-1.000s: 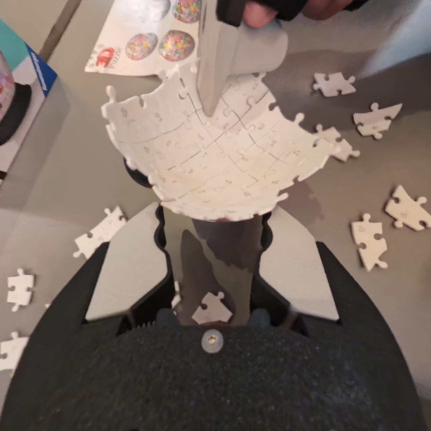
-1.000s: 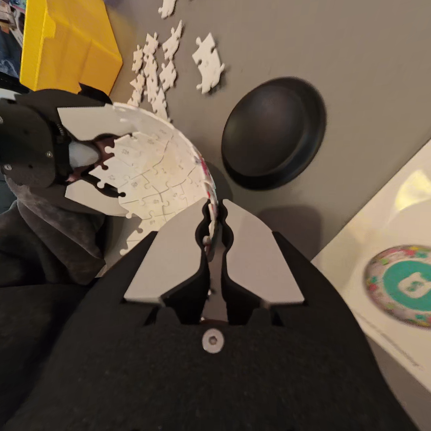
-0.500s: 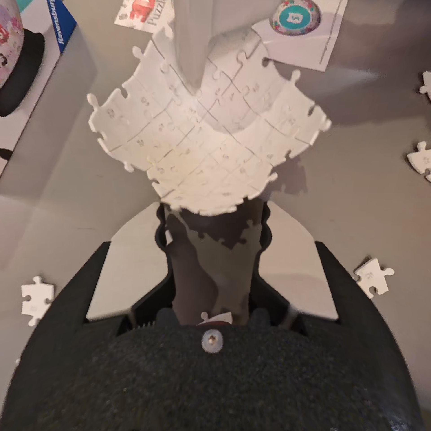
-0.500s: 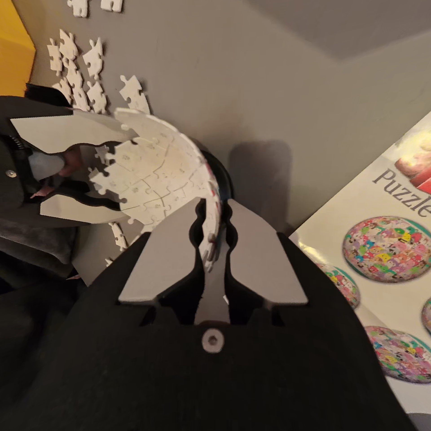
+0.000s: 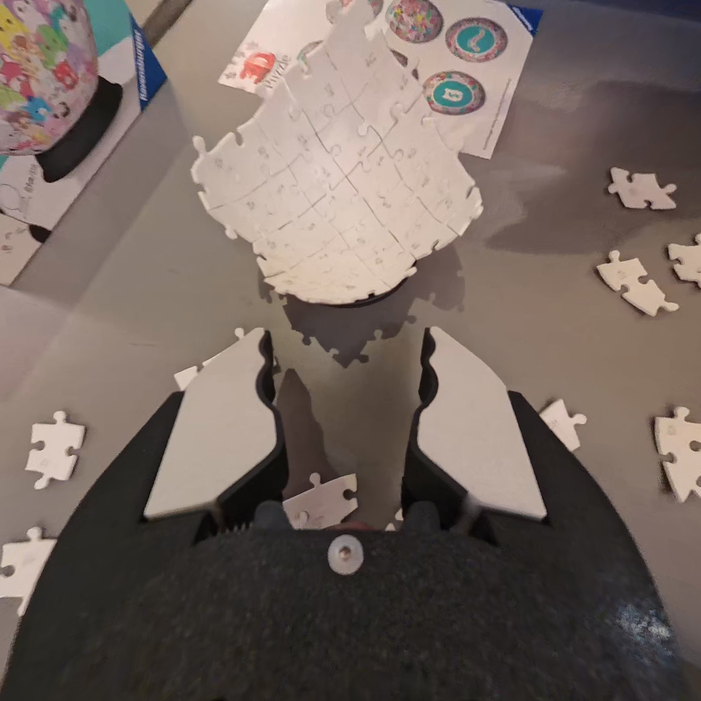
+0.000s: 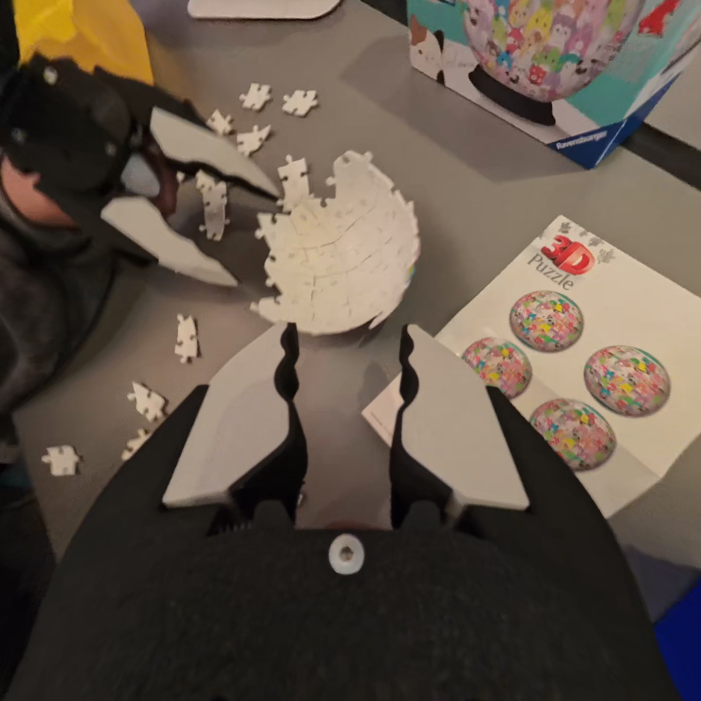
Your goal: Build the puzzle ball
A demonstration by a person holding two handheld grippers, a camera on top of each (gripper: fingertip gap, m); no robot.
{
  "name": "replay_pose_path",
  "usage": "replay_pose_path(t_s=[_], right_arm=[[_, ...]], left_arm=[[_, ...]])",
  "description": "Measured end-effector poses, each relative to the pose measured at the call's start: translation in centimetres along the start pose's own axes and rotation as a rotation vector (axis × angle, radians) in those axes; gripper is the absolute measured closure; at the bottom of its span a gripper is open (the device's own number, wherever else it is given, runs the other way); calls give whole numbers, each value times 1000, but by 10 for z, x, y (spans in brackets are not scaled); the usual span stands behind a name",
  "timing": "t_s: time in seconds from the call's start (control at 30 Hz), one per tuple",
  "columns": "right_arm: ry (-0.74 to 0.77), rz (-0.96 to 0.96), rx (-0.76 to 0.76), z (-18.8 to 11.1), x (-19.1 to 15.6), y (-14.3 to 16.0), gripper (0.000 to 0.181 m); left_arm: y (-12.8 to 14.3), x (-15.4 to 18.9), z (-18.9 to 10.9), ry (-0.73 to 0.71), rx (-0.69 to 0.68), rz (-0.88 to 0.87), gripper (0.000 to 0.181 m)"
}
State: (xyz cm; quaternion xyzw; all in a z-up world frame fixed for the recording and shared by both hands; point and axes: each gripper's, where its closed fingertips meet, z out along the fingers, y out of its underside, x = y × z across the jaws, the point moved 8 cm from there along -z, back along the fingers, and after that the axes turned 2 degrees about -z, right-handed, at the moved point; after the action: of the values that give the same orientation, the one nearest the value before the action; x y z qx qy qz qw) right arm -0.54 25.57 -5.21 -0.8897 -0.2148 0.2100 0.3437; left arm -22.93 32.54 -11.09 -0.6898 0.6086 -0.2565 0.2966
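Note:
The partly built puzzle ball (image 5: pixel 337 197) is a curved white shell of joined pieces. It rests tilted on a black stand (image 5: pixel 352 302), its hollow side facing my left gripper. It also shows in the right wrist view (image 6: pixel 333 258). My left gripper (image 5: pixel 347 333) is open and empty, a short way in front of the shell. In the right wrist view it (image 6: pixel 256 238) sits at the shell's left edge. My right gripper (image 6: pixel 349 328) is open and empty, its tips just short of the shell's lower rim.
Loose white pieces (image 5: pixel 637 284) lie on the grey table (image 5: pixel 531 360), one (image 5: pixel 322 500) under my left gripper, others (image 6: pixel 214 205) beside the shell. The puzzle box (image 6: pixel 550 64) and an instruction sheet (image 6: pixel 569 360) lie nearby. A yellow bin (image 6: pixel 83 41) stands behind my left gripper.
My right gripper was shut on the shell's rim; it has let go, opened and drawn back. The shell now rests on the black stand. My left gripper stays open, slightly farther back.

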Motion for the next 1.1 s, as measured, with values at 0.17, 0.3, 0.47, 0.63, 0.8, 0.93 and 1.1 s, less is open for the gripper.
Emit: replay_pose_path(t_s=[0.17, 0.3, 0.47, 0.63, 0.8, 0.93, 1.1], right_arm=[[77, -166, -51, -23, -29, 60, 137], [9, -101, -110, -26, -40, 110, 143], [-6, -126, -164, -25, -49, 139, 142], [91, -289, -255, -14, -67, 145, 138], [128, -276, -200, -5, -72, 141, 149], [190, -280, -192, -4, -76, 140, 150], [229, -234, -127, -7, -82, 139, 150]], left_arm=[[1, -3, -8, -29, 87, -6, 119], [-8, 0, -16, -50, 180, 20, 126], [-23, 12, -33, -94, 308, 57, 129], [-41, 61, -33, 97, 370, 102, 129], [-43, 113, -11, 302, 283, 149, 136], [-36, 131, 6, 284, 178, 214, 137], [-30, 138, 20, 244, 103, 219, 137]])
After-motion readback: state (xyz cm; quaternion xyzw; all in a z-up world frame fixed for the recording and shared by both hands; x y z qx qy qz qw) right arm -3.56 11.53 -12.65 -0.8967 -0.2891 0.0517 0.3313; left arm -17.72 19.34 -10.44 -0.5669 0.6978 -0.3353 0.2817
